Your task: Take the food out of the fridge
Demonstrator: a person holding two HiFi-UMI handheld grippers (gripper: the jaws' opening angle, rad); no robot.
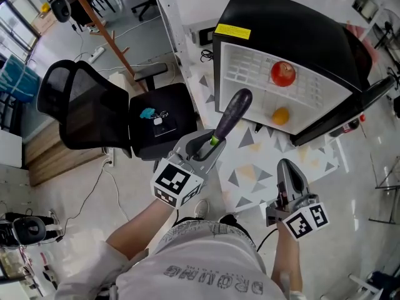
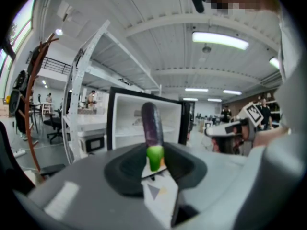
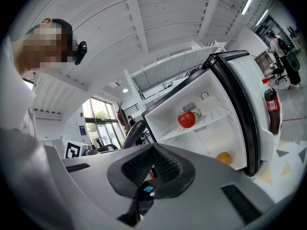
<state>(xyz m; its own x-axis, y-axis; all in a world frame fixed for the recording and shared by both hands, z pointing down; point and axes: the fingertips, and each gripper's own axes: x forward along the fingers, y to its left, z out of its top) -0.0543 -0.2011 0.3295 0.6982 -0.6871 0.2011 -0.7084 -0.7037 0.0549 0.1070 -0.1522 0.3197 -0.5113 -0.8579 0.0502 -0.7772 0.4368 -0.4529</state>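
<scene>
A small black fridge (image 1: 294, 27) stands open on the floor ahead. A red tomato (image 1: 283, 74) sits on its white shelf, with an orange fruit (image 1: 280, 115) on the level below. My left gripper (image 1: 214, 142) is shut on the green stem end of a purple eggplant (image 1: 234, 108), which sticks out toward the fridge. In the left gripper view the eggplant (image 2: 152, 121) stands straight up from the jaws. My right gripper (image 1: 288, 169) hovers lower right, shut with nothing in it. The right gripper view shows the tomato (image 3: 186, 119), the orange fruit (image 3: 222, 157) and the eggplant (image 3: 135, 133).
The fridge door (image 1: 350, 108) hangs open to the right, with a dark bottle (image 3: 271, 105) in its rack. A black office chair (image 1: 119, 114) stands to the left. A patterned mat (image 1: 262, 174) covers the floor before the fridge. White shelving (image 2: 91, 71) rises behind.
</scene>
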